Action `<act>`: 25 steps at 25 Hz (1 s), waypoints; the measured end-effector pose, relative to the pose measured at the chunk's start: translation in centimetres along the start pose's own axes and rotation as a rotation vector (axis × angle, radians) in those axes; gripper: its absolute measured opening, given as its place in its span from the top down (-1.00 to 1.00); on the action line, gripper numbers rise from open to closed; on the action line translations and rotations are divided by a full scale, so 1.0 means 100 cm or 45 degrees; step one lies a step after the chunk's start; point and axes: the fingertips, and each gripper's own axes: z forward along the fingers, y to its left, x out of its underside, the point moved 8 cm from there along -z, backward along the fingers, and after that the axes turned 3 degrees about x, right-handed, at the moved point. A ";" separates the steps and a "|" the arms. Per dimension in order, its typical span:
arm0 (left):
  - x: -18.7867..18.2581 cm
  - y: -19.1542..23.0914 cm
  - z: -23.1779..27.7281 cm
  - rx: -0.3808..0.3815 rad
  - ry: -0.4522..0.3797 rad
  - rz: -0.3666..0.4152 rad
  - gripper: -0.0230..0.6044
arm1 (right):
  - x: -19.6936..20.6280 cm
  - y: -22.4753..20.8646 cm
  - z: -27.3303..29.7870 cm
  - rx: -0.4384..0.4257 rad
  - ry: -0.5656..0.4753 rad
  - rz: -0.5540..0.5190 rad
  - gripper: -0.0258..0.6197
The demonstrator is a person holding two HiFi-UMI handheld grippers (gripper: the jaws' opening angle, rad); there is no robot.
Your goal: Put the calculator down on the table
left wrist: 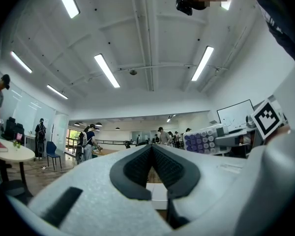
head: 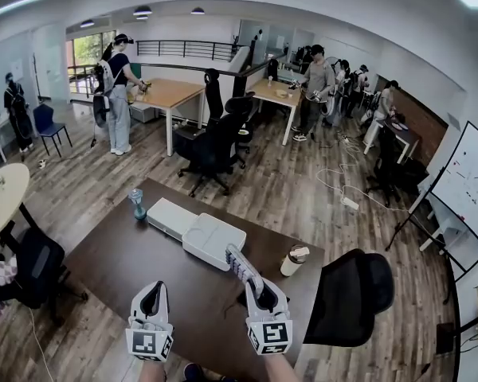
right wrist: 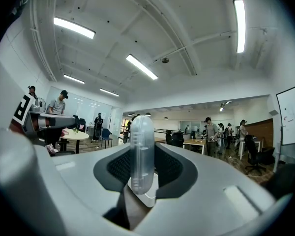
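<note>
A white calculator with purple keys stands on edge above the dark brown table, and my right gripper is shut on its near end. In the right gripper view the calculator rises edge-on between the black pads. My left gripper hovers to the left of it over the table's near edge, shut with nothing in it. Its pads meet at the tips in the left gripper view, where the calculator shows off to the right.
Two white boxes lie on the table beyond the grippers, with a teal bottle at the far left corner and a paper cup to the right. A black office chair stands close on the right. Several people stand at desks farther back.
</note>
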 end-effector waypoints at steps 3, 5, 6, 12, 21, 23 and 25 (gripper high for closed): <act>0.003 0.004 0.001 -0.016 0.003 -0.024 0.94 | 0.001 0.001 0.003 -0.011 0.000 0.032 0.56; 0.004 0.005 0.001 -0.020 0.007 -0.026 0.94 | 0.002 0.001 0.005 -0.021 0.004 0.060 0.56; 0.004 0.006 0.001 -0.019 0.008 -0.025 0.94 | 0.003 0.000 0.006 -0.020 0.007 0.071 0.56; 0.004 0.009 0.001 -0.023 0.008 -0.031 0.94 | 0.008 -0.007 0.009 -0.024 0.011 0.206 0.56; 0.010 0.014 -0.001 -0.036 0.026 -0.044 0.94 | 0.025 -0.013 0.011 -0.022 0.019 0.666 0.56; 0.010 0.018 -0.001 -0.041 0.021 -0.068 0.94 | 0.031 -0.014 0.012 -0.022 0.024 0.768 0.56; 0.008 0.020 -0.001 -0.044 0.013 -0.078 0.94 | 0.035 -0.015 0.013 -0.019 0.025 0.829 0.56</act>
